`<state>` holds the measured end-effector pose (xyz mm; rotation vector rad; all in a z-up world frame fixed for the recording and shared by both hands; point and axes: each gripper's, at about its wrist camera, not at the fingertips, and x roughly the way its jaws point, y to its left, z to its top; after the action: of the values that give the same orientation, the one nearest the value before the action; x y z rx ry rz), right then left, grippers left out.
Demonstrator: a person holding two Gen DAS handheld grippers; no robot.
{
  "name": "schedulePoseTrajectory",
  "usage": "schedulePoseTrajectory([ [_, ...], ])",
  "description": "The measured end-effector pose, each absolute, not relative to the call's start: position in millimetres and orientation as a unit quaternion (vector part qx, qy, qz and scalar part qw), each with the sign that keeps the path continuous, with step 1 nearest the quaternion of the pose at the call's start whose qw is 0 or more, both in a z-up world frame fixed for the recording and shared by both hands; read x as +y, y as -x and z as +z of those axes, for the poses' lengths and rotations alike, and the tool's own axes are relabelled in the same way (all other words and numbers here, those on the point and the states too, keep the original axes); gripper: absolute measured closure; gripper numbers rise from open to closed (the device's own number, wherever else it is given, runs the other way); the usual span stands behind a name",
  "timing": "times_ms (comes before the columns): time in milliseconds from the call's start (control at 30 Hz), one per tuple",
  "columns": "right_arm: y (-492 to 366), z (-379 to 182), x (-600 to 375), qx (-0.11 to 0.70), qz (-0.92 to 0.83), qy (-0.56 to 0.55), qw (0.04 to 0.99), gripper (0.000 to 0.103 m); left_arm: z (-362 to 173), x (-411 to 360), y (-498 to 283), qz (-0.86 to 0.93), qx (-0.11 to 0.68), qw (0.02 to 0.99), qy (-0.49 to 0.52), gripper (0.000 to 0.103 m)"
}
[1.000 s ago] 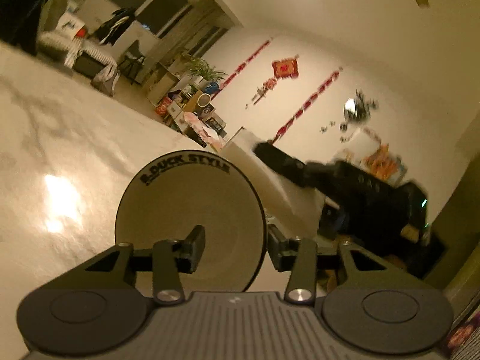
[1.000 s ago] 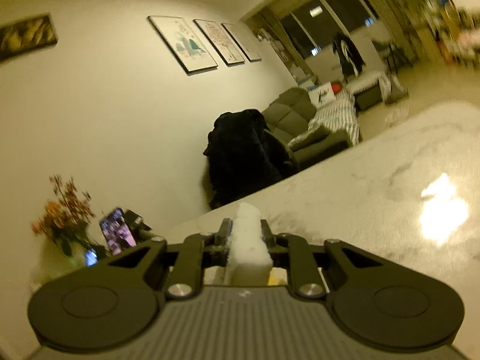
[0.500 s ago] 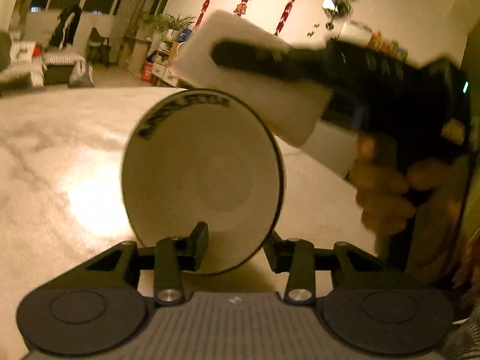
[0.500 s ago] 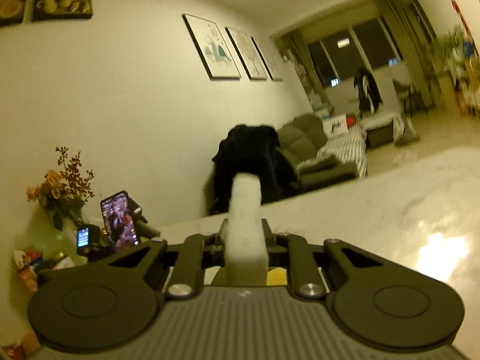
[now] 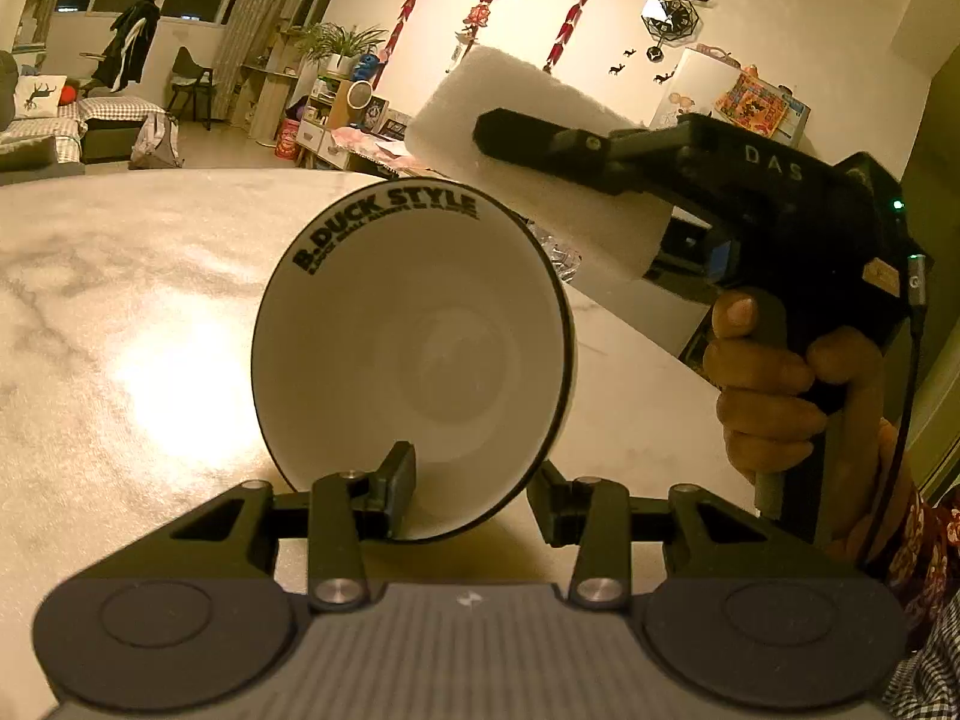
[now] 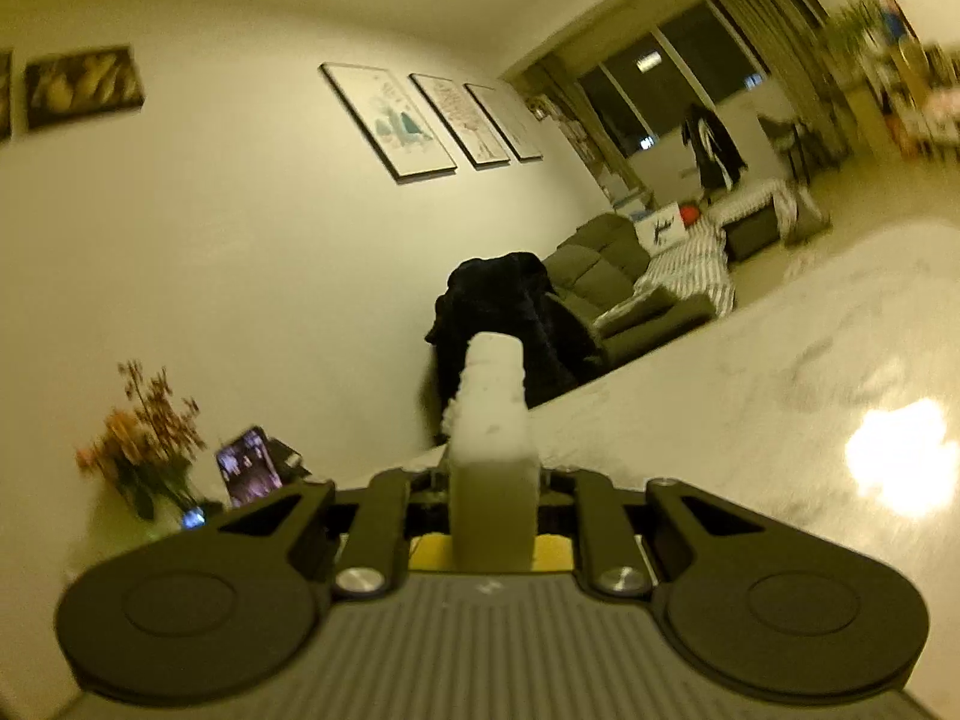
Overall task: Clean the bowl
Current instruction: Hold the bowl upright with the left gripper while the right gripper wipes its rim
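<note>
A white bowl (image 5: 414, 354) with a dark rim and black "B.DUCK STYLE" lettering stands tipped on edge, its inside facing the left wrist camera. My left gripper (image 5: 471, 480) is shut on its lower rim, one finger inside the bowl and one outside. Up and to the right, my right gripper (image 5: 522, 138) is shut on a white sponge (image 5: 600, 222) just past the bowl's upper right rim; I cannot tell whether they touch. In the right wrist view the sponge (image 6: 492, 408) sticks out forward from the right gripper (image 6: 489, 471).
A pale marble table (image 5: 120, 300) lies under the bowl with a bright lamp glare on it. A person's hand (image 5: 774, 390) grips the right gripper's handle. A dark coat over a chair (image 6: 510, 312) stands at the table's far edge, with flowers (image 6: 144, 438) and a phone (image 6: 249, 474) at the left.
The left wrist view has rolled level and the bowl has tipped more upright. The right gripper with the sponge has come in close to the bowl's upper right rim.
</note>
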<state>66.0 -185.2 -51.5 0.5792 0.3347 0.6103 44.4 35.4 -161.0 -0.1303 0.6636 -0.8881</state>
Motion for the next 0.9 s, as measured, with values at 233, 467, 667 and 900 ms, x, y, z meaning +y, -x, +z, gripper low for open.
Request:
schedulePoseTrajectory([
  [233,-63,-55,-175,0.15,0.303,-0.276,0.9,0.085,-148,37,-29,-0.421,0.314,0.849,0.061,0.061],
  [467,-73,-61,-183,0.156,0.278,-0.293,0.901,0.085,-145,32,-31,-0.42,0.313,0.85,0.06,0.061],
  [667,-68,-54,-173,0.153,0.298,-0.287,0.897,0.085,-142,27,-31,-0.42,0.314,0.849,0.061,0.061],
  [900,-71,-56,-172,0.151,0.297,-0.286,0.898,0.085,-140,21,-32,-0.419,0.313,0.85,0.063,0.061],
])
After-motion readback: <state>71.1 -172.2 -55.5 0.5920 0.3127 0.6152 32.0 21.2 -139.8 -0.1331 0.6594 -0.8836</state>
